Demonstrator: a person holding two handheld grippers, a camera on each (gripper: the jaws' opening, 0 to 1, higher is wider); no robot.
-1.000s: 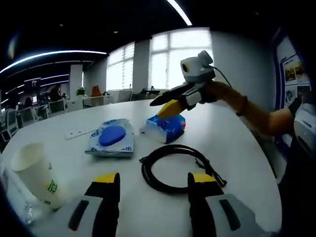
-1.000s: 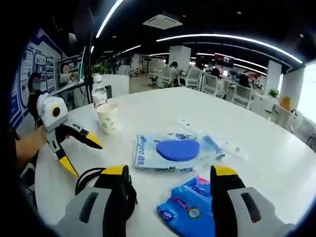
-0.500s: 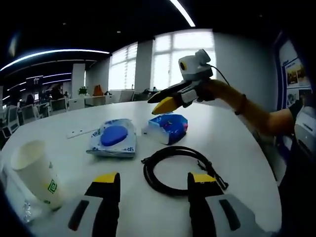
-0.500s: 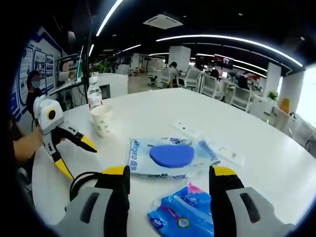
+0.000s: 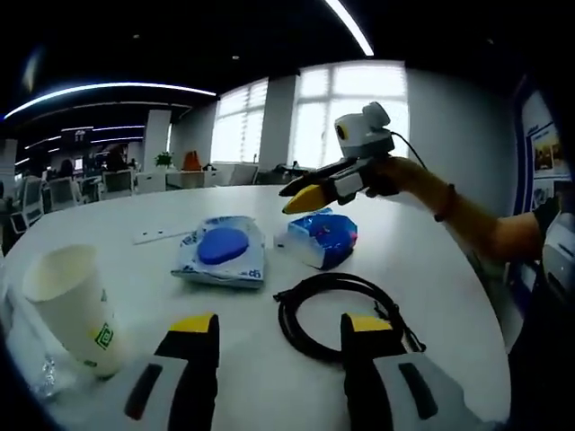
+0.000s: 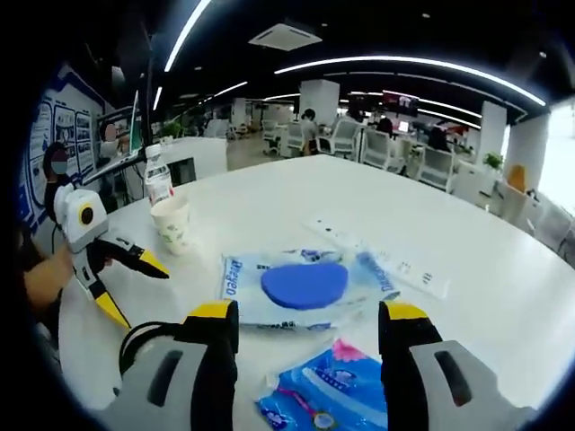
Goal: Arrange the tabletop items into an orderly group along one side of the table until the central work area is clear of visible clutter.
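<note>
A blue tissue pack (image 5: 322,238) lies on the round white table (image 5: 431,269). My right gripper (image 5: 301,196) hovers just above its far side, open and holding nothing. In the right gripper view the tissue pack (image 6: 332,397) sits low between the spread jaws of my right gripper (image 6: 307,316). Beside it lies a wet-wipes pack with a blue lid (image 5: 225,250) (image 6: 304,285). A coiled black cable (image 5: 337,305) (image 6: 144,339) rests in front of my left gripper (image 5: 278,328), also open with nothing in it; the left gripper (image 6: 117,280) shows from the side.
A paper cup (image 5: 70,305) (image 6: 171,223) stands near the left gripper, with crinkled clear plastic (image 5: 36,382) beside it and a water bottle (image 6: 154,184) behind. A long white strip (image 5: 162,235) (image 6: 386,265) lies past the wipes. Office desks and chairs stand beyond the table.
Both views have drifted with the hands. The tissue pack sits lower between the right jaws than before. Both grippers stay open, and no item on the table has moved.
</note>
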